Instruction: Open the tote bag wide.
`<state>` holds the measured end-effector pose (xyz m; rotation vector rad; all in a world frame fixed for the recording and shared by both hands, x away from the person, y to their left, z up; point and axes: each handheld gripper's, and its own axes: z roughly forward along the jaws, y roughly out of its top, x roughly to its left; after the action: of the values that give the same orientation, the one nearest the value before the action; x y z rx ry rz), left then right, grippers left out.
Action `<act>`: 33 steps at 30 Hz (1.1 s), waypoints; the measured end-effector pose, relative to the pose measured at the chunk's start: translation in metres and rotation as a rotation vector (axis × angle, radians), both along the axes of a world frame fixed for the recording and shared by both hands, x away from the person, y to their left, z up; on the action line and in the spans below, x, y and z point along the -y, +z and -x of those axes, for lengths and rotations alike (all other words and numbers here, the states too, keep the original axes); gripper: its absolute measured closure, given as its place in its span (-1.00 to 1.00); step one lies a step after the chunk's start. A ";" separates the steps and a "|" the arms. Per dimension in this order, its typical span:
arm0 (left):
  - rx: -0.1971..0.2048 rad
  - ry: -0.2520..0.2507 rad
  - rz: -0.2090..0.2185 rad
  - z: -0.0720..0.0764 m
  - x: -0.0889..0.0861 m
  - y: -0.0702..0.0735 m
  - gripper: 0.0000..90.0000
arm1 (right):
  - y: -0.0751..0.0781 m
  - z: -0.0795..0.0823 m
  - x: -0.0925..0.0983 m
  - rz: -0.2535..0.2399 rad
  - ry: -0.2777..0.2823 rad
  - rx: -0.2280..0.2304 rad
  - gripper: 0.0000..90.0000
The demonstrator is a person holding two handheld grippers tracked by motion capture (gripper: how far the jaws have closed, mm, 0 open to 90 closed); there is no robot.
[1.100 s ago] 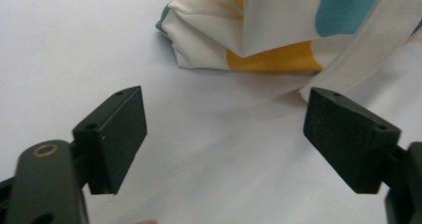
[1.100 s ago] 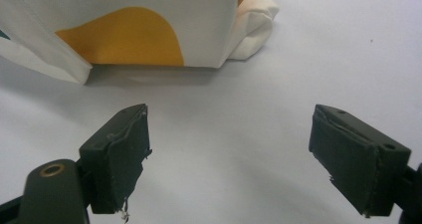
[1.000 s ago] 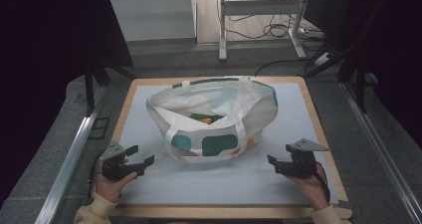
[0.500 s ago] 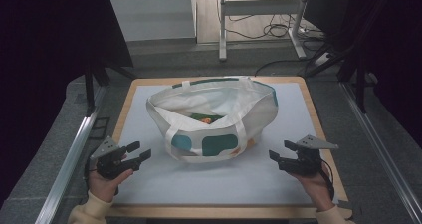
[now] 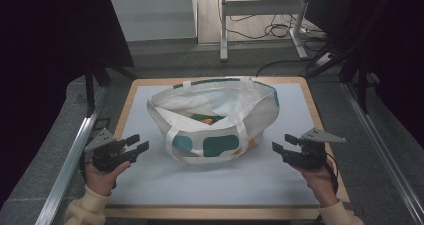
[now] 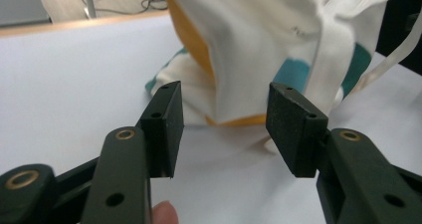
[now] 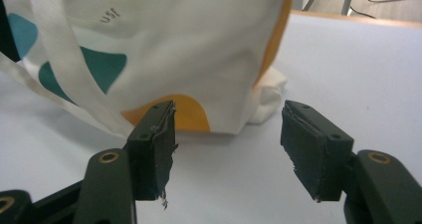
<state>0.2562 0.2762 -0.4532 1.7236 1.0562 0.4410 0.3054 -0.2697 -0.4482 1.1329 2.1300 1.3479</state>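
A white tote bag [image 5: 215, 120] with teal and orange patches is sitting mid-table on the pale mat [image 5: 210, 185], its mouth gaping so something orange and green [image 5: 206, 119] is showing inside. The left gripper [image 5: 141, 143] and right gripper [image 5: 278, 144] are flanking it, apparently lining up on the bag's sides. Both pairs of jaws have just been closing, yet are standing apart with nothing between them.

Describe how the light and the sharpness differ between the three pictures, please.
High view: the table mat is lit evenly while the sides fall into near black; the tote bag is sharp. Left gripper view: the pads are crisp, the bag's cloth soft and bright. Right gripper view: a pad's frayed edge is sharp, the bag slightly blurred.
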 end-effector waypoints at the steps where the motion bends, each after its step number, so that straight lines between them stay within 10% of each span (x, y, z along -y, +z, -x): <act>1: 0.000 0.000 0.000 0.000 0.000 0.000 0.09 | 0.000 0.000 0.000 0.000 0.000 0.000 -0.15; 23: 0.003 -0.063 0.041 -0.081 0.002 0.019 -0.24 | 0.041 -0.064 -0.016 -0.028 0.019 0.061 -0.19; 33: -0.020 -0.089 0.011 -0.091 0.007 0.023 0.72 | 0.042 -0.079 -0.023 -0.038 0.063 0.034 0.49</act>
<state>0.3472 0.2693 -0.4300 1.7612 0.9905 0.3616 0.3839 -0.2467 -0.4062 1.0584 2.1410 1.4308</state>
